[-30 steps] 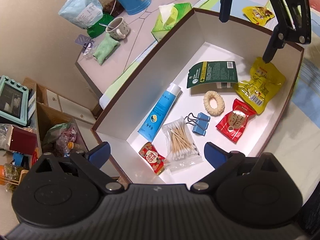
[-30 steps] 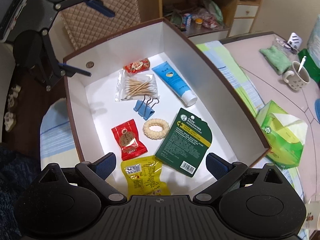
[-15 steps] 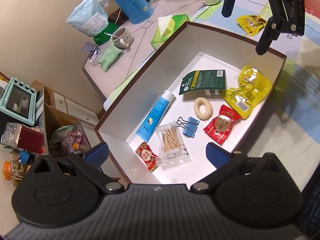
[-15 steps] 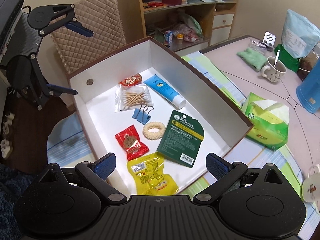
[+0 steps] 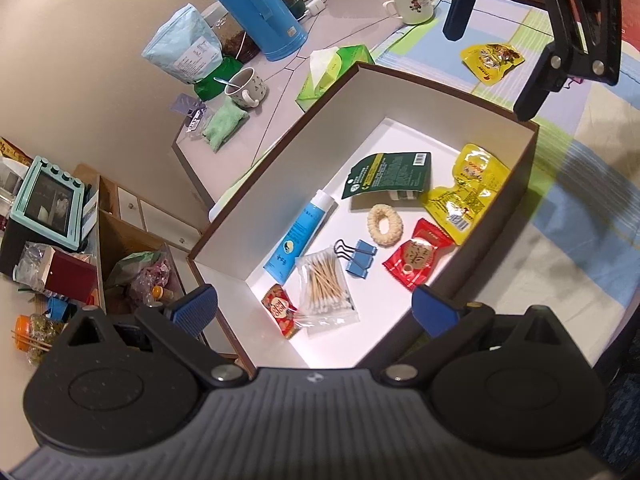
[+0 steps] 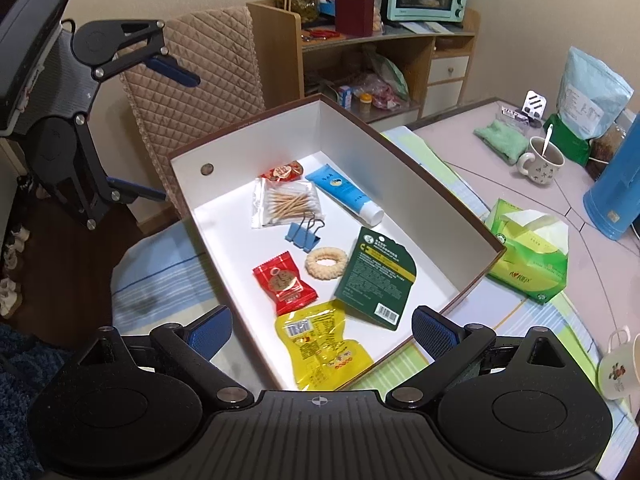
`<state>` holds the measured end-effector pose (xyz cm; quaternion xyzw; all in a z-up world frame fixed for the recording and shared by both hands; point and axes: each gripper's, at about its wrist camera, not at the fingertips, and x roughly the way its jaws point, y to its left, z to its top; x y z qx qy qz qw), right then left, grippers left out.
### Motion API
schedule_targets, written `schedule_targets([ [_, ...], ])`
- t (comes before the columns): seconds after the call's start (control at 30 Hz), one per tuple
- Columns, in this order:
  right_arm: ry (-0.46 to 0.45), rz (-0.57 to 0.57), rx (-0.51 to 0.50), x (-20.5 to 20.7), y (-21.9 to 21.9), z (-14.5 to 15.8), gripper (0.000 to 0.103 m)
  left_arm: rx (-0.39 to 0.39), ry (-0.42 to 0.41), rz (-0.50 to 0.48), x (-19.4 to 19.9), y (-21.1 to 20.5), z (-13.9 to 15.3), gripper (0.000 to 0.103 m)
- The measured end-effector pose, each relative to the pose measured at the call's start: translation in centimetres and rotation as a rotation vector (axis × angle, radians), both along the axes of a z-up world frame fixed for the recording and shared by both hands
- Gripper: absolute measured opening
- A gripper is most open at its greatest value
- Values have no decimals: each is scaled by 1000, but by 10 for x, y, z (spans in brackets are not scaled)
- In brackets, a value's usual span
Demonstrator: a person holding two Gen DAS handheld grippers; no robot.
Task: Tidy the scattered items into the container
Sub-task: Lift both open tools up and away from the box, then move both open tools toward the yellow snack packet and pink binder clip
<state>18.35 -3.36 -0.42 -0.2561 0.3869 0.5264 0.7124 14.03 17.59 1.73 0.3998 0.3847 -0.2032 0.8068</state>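
Opposed views, both probably above box (image 5: pixel 448 92).

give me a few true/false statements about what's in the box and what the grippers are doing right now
1. The blue binder clip lies inside the box. True.
2. The left gripper is shut on the cotton swabs. False: it is open and holds nothing.
3. A yellow snack packet lies outside the box on the cloth. True.
4. The toothpaste tube stands upright. False: it lies flat on the box floor.
5. The right gripper is open. True.
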Motion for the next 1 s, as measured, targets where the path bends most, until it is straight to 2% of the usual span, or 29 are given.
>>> schedule_targets([
  [0.23,12,-1,38,-11,-18,2,99,-9,16,31,-18,-7,-2,102],
  [0.43,2,3,114,-14,-49,15,99,-43,8,56,-28,-20,2,102],
  [0.7,-26,-27,196,-17,-108,31,99,-178,-13,70,-46,-44,12,102],
  [0.87,-16,-95,158,-14,-162,28,99,-260,6,80,-58,-65,10,102],
  [1.0,38,-196,121,-8,-204,17,99,-298,42,83,-68,-88,0,102],
])
